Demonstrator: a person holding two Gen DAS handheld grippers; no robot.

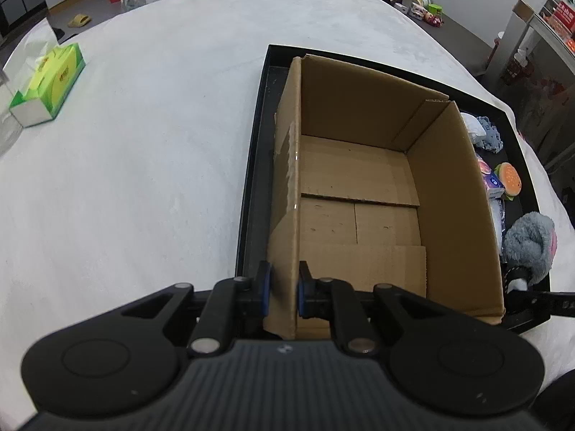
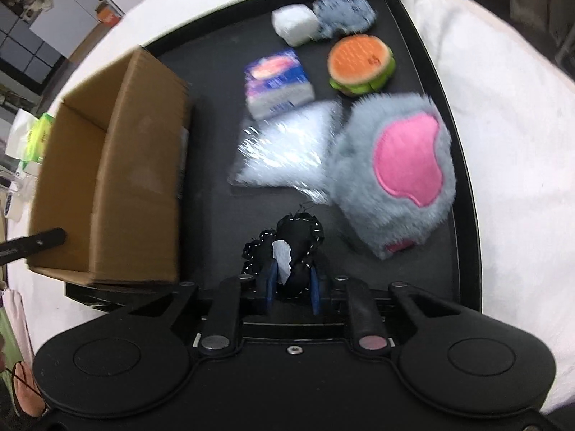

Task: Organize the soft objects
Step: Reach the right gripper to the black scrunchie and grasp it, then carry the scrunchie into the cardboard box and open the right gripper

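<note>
Lying near the front edge of the black tray (image 2: 413, 10), the small black soft toy (image 2: 300, 237) with pale stitching and a white tag is the thing being taken at this moment. The right gripper (image 2: 293, 287) has its two blue pads on both sides of it and presses on its lower part, so the toy is pinched but, as far as I can tell, not yet lifted from the tray floor. It seems a sensible first choice, because it is the nearest one to the hand.

Beside it, to the right, leans the big grey plush (image 2: 395, 176) with a pink patch. Further back lie a shiny clear bag (image 2: 287, 147), a blue and pink packet (image 2: 276, 82), a burger-shaped toy (image 2: 361, 64), a white bundle (image 2: 293, 25) and a grey fluffy piece (image 2: 345, 14). All are soft, and all wait loose on the tray.

The cardboard box (image 1: 359, 179) stands empty in the left part of the same tray, open at the top. The left gripper (image 1: 284, 287) is narrow and clamps the near wall of the box between its pads. I judge that it holds the box steady, so that it does not slide when things are dropped in.

The tray rests on a white cloth (image 1: 143, 179), with a green tissue box (image 1: 50, 82) well apart.
</note>
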